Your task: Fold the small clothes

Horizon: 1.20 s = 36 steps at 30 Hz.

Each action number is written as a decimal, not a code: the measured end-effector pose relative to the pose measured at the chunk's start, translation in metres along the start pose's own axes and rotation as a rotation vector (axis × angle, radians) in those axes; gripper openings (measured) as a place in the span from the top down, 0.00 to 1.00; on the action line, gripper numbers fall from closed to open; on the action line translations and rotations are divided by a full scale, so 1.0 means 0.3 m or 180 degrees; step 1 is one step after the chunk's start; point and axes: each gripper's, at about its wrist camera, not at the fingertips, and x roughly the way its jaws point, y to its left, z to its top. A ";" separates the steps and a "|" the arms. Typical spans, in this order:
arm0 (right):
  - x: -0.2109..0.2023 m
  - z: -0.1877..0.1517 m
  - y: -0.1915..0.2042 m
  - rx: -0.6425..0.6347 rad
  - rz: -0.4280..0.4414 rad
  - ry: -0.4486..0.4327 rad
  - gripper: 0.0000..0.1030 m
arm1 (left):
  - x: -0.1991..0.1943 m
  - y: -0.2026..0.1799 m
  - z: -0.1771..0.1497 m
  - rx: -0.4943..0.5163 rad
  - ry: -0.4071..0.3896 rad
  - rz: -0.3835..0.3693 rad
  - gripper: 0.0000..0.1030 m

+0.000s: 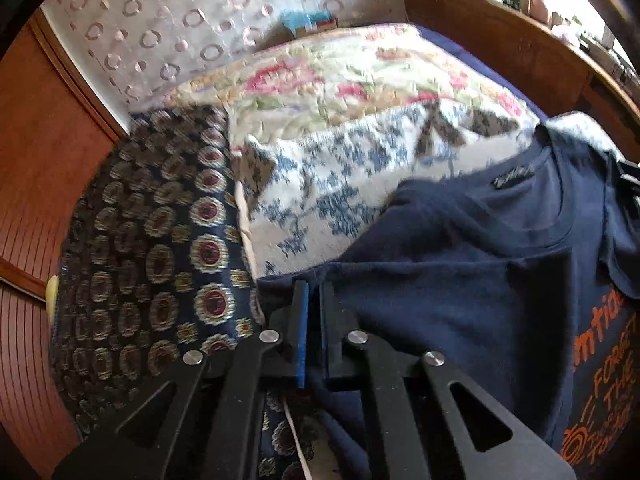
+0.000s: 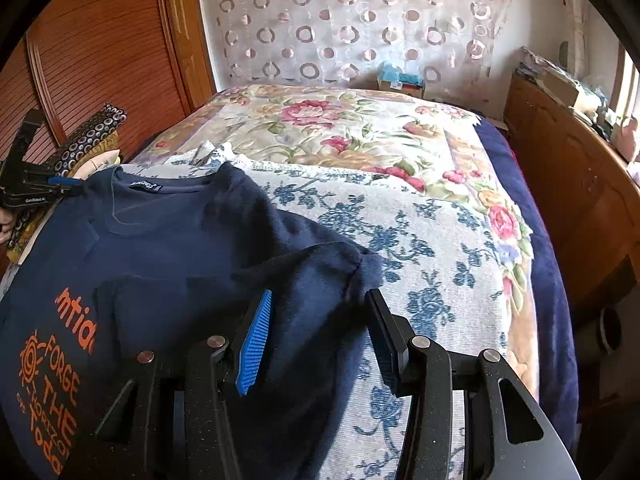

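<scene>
A navy blue cotton T-shirt with orange printed lettering point(image 2: 160, 240) lies on a white woven cover patterned with blue flowers point(image 2: 432, 248), spread over a bed with a cream floral quilt point(image 2: 340, 128). The shirt's neck label faces up and its collar points toward the far end of the bed; one sleeve is folded in over the chest. The left gripper point(image 1: 314, 320) has its black fingers drawn narrow, with a fold of the shirt's edge lying in the slim gap between the blue pads, near a dark cushion with round medallion motifs point(image 1: 160, 248). The right gripper point(image 2: 316, 332) hovers with its fingers spread wide over the shirt's other sleeve, holding nothing. A sheer curtain with ring patterns point(image 2: 340, 28) hangs behind the bed, beside reddish wooden slatted doors point(image 2: 92, 56).
</scene>
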 end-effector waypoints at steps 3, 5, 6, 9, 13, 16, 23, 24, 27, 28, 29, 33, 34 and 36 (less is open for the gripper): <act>0.006 0.003 0.000 0.0027 -0.0024 0.0007 0.52 | -0.093 0.020 -0.003 -0.0066 -0.0282 0.0041 0.96; 0.008 0.007 -0.001 0.0023 -0.0040 0.0011 0.52 | -0.147 0.045 -0.007 -0.0134 -0.0443 0.0061 0.96; 0.009 0.009 0.000 0.0021 -0.0046 0.0014 0.52 | -0.174 0.058 -0.009 -0.0167 -0.0522 0.0088 0.96; 0.018 0.016 0.000 0.0026 -0.0059 0.0034 0.52 | -0.216 0.089 -0.010 -0.0202 -0.0632 0.0061 0.96; 0.038 0.024 -0.002 0.0073 -0.0043 0.0085 0.52 | -0.245 0.095 -0.023 -0.0207 -0.0726 0.0012 0.96; 0.044 0.036 -0.012 0.0109 -0.0028 0.0097 0.52 | -0.264 0.085 -0.039 -0.0204 -0.0787 -0.0038 0.96; 0.058 0.056 0.005 0.0058 -0.0068 0.0143 0.52 | -0.299 0.067 -0.092 -0.0250 -0.0915 -0.0165 0.96; 0.061 0.059 0.009 0.0043 -0.0054 0.0144 0.54 | -0.307 0.063 -0.104 -0.0264 -0.0935 -0.0187 0.96; 0.054 0.058 0.030 -0.0009 0.0050 0.0170 0.86 | -0.337 0.055 -0.147 -0.0295 -0.1007 -0.0259 0.96; 0.045 0.058 0.035 -0.0017 0.0095 0.0155 0.91 | -0.348 0.053 -0.159 -0.0303 -0.1027 -0.0271 0.96; 0.027 0.058 0.049 -0.0049 0.0087 0.0094 0.91 | -0.361 0.050 -0.174 -0.0314 -0.1055 -0.0294 0.96; -0.097 0.054 0.101 -0.0116 0.0183 -0.0231 0.92 | -0.417 0.031 -0.237 -0.0334 -0.1162 -0.0367 0.96; -0.130 0.049 0.114 -0.0138 0.0190 -0.0310 0.92 | -0.431 0.024 -0.252 -0.0327 -0.1184 -0.0380 0.96; -0.200 0.039 0.147 -0.0178 0.0203 -0.0469 0.92 | -0.458 0.013 -0.285 -0.0315 -0.1238 -0.0393 0.96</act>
